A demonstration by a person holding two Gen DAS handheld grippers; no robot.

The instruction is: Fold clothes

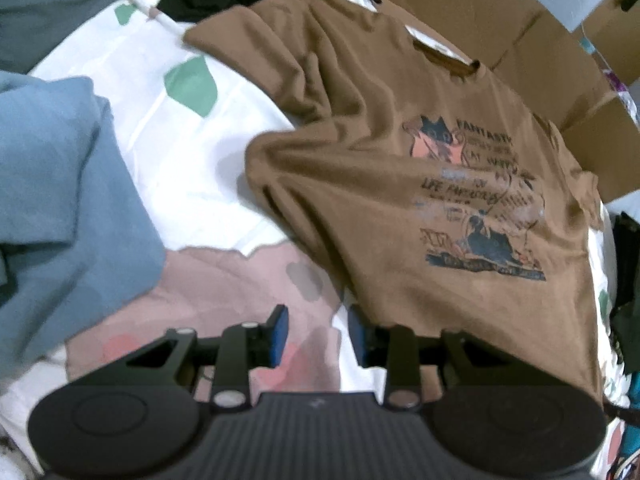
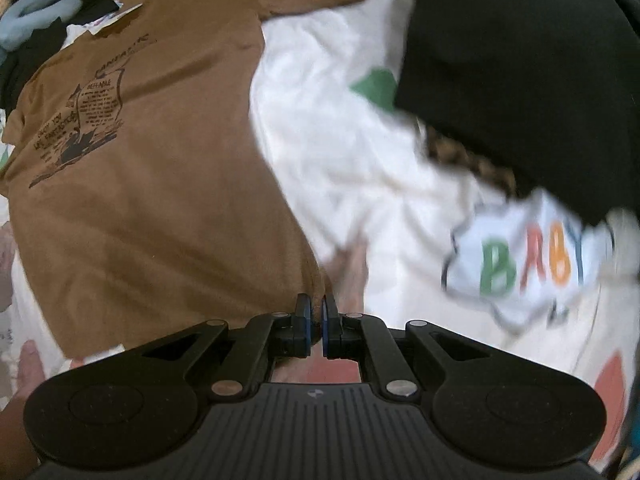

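I have the brown cotton T-shirt with the dark cat print (image 1: 400, 160) lying face up on the white bed sheet with green and pink patches (image 1: 192, 128), its collar towards the cardboard boxes (image 1: 540, 52) at the far side. It is still rumpled: one side is bunched into ridges and the hem edge nearest me curls over.

My right gripper (image 2: 316, 312) is pinched fully together right at the shirt's lower corner. The view there is blurred, so I think a thin bit of hem is caught between the pads, but I cannot be sure. My left gripper (image 1: 318, 330) stands partly open over the sheet, just beside the other lower edge of the shirt, with nothing between its pads.

To do this step well, I want both bottom corners held before I pull. I should slide the left pads onto the hem, close firmly on one layer only, then draw both hands apart and towards me so the ridges flatten. I must keep clear of the blue garment (image 1: 68, 200) at my left and the black cloth (image 2: 520, 80) at my right.
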